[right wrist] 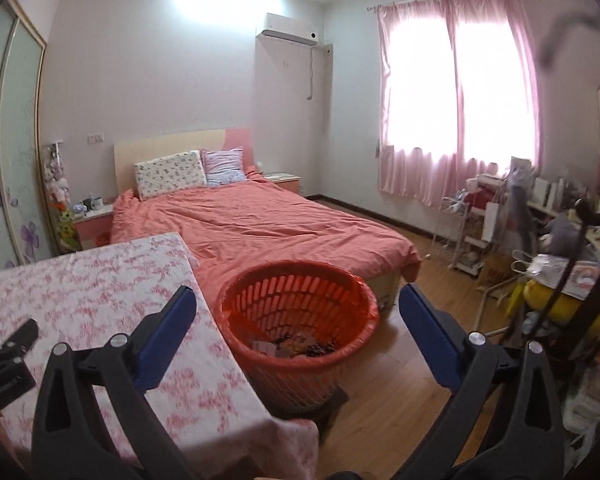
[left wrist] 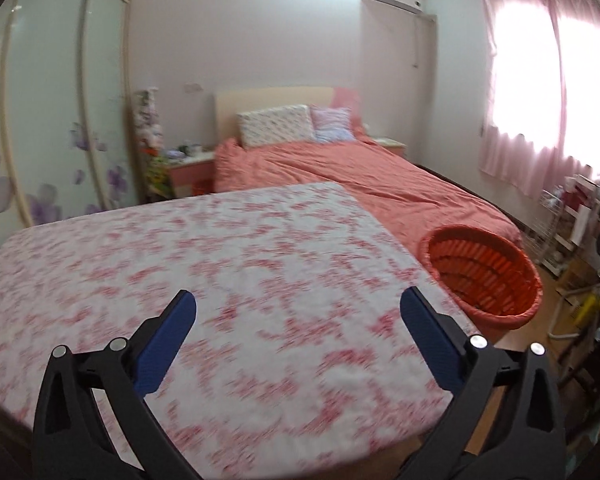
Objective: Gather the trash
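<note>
An orange slatted plastic basket point(right wrist: 300, 320) stands on the wooden floor beside the table, with several bits of trash point(right wrist: 296, 346) lying in its bottom. In the left wrist view the same basket point(left wrist: 484, 276) sits past the table's right edge. My left gripper point(left wrist: 298, 304) hovers over the pink floral tablecloth point(left wrist: 220, 260), its blue pads wide apart with nothing between them. My right gripper point(right wrist: 298, 300) is open above the basket, empty as well. Part of the left gripper's black frame point(right wrist: 8, 360) shows at the left edge of the right wrist view.
A bed with a coral cover point(right wrist: 260, 224) lies just behind the table and basket. A sliding wardrobe with flower prints point(left wrist: 52, 120) lines the left wall. Cluttered racks and shelves point(right wrist: 540, 240) fill the right side under the pink curtains point(right wrist: 460, 100). Wooden floor point(right wrist: 400, 380) runs right of the basket.
</note>
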